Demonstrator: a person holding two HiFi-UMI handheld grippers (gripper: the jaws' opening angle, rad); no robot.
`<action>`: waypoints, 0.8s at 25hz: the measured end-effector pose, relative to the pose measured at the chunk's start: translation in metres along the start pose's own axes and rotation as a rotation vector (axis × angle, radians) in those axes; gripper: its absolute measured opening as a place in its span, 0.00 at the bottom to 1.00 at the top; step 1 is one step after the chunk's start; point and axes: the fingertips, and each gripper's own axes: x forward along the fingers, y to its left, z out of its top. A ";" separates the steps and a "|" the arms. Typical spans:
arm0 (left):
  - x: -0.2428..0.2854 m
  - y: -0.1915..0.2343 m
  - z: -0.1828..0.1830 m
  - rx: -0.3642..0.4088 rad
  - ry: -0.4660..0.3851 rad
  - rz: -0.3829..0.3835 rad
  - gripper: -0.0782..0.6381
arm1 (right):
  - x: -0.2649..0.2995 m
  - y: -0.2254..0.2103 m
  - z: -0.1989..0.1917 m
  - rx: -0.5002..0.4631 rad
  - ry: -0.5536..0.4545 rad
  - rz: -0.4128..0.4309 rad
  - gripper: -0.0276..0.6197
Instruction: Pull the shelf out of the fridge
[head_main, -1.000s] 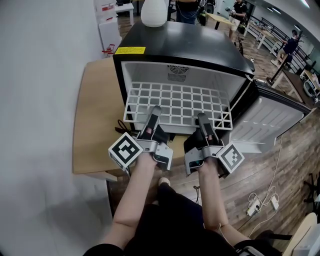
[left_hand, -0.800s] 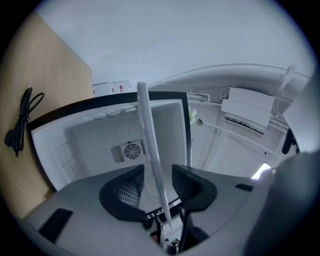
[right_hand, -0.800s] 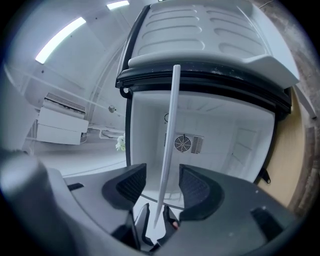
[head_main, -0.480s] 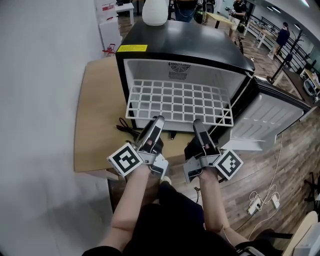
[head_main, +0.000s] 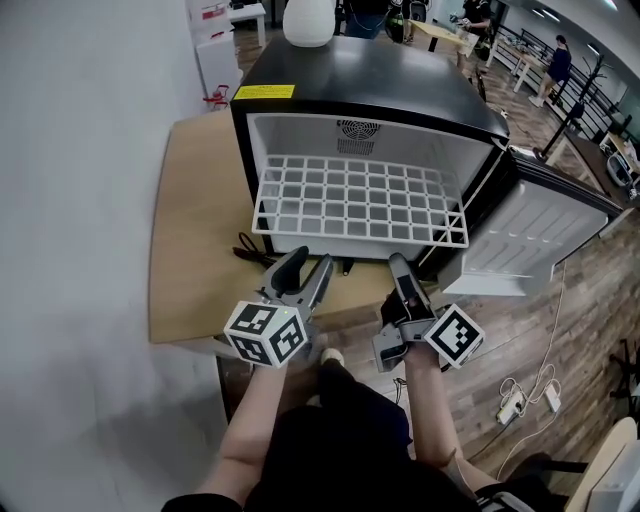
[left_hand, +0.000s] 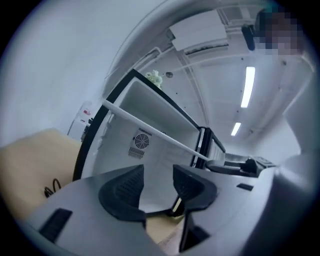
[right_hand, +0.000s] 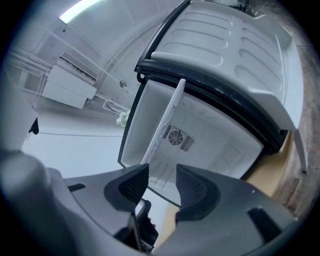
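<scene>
Now, before the wire shelf (head_main: 360, 205), the left hand-held gripper (head_main: 307, 266) has just spread wider and the right hand-held gripper (head_main: 400, 268) has just narrowed, both gaping empty.

Fridge (head_main: 370, 80): black casing is shining glossy; interior walls are showing smooth white plastic.
Shelf (head_main: 360, 205): white coated wire grid is looking smooth.
Door (head_main: 520, 245): inner liner is showing moulded white plastic.
Table (head_main: 195, 230): pale wood top is looking matt.
Floor (head_main: 570, 320): brown wood planks are showing grain.
Left gripper (head_main: 310, 268), right gripper (head_main: 398, 265): matt grey plastic bodies; jaws are showing ribbed black faces.
</scene>
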 end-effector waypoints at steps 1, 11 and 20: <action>0.001 0.001 -0.003 0.042 0.014 0.015 0.34 | 0.000 -0.002 0.000 -0.014 0.000 -0.003 0.24; 0.011 -0.007 -0.011 0.247 0.050 0.000 0.22 | 0.006 -0.005 -0.004 -0.435 0.014 0.018 0.06; 0.014 -0.003 -0.018 0.205 0.058 0.000 0.12 | 0.014 -0.010 -0.020 -0.732 0.108 -0.022 0.03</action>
